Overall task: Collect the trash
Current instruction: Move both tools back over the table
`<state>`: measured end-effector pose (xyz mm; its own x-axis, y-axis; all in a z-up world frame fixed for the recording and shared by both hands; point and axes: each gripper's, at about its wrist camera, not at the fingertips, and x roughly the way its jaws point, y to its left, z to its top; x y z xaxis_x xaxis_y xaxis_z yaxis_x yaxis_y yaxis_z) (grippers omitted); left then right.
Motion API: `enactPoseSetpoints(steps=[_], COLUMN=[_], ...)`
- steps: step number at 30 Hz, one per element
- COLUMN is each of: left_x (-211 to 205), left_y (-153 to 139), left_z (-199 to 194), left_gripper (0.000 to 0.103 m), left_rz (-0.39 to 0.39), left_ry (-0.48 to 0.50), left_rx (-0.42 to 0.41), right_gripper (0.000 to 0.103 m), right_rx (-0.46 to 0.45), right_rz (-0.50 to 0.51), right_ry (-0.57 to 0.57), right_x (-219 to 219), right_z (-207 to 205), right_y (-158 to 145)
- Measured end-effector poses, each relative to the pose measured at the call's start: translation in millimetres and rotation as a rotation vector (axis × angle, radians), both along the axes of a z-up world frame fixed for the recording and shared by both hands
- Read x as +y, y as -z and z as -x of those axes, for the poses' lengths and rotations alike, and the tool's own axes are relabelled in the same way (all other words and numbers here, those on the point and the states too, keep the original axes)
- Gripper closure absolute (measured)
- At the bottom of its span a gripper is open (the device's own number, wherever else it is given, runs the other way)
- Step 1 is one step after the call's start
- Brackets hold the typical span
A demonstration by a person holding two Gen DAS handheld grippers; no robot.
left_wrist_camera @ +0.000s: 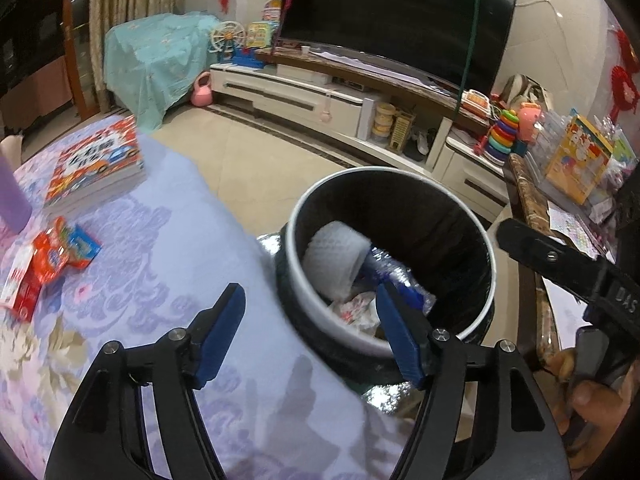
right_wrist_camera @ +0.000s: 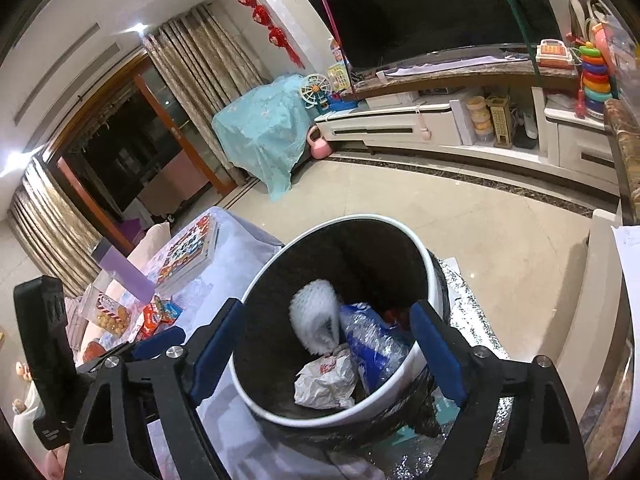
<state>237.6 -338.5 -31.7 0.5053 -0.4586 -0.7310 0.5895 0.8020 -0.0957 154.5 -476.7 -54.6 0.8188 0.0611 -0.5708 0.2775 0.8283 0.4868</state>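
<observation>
Both grippers, left and right, gape empty above the bin (table-edge perch: nudging could topple it).

- A dark TV fills the far wall, standing on a long white stand with a brown top.
- Left of the stand, a teal sheet drapes over something bulky; a pink kettlebell sits on the floor at its foot.
- A toy ferris wheel stands at the stand's left end.
- A stack of coloured rings sits at the right end, beside a pink toy.
- Beige curtains hang by a dark glass door.
- Red ornaments hang in a row on the wall.
- A picture book lies on the lilac cloth.
- The floor is glossy cream tile.
</observation>
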Motion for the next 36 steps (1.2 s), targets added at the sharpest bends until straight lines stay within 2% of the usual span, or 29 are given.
enactPoseSetpoints(steps=[11, 21, 30, 36], left_x=[73, 120, 159, 193], left_y=[6, 13, 16, 22], left_z=[15, 30, 38, 35], left_gripper=[0.033, 0.03, 0.029, 0.028], left_rz=[0.023, 0.028, 0.021, 0.025], left_ry=[-0.114, -0.188, -0.247, -0.309], left_rx=[0.005, 0.001, -0.016, -0.003], right_gripper=[0.009, 0.007, 0.0, 0.0], right_rx=[-0.031, -0.05, -0.065, -0.07], right_rz=[0.002, -0.022, 0.024, 0.044], right_ry=[-0.054, -0.093, -0.162, -0.202], right_x=[43, 80, 118, 142], right_z=[15, 29, 28, 20], right_y=[-9, -7, -9, -9])
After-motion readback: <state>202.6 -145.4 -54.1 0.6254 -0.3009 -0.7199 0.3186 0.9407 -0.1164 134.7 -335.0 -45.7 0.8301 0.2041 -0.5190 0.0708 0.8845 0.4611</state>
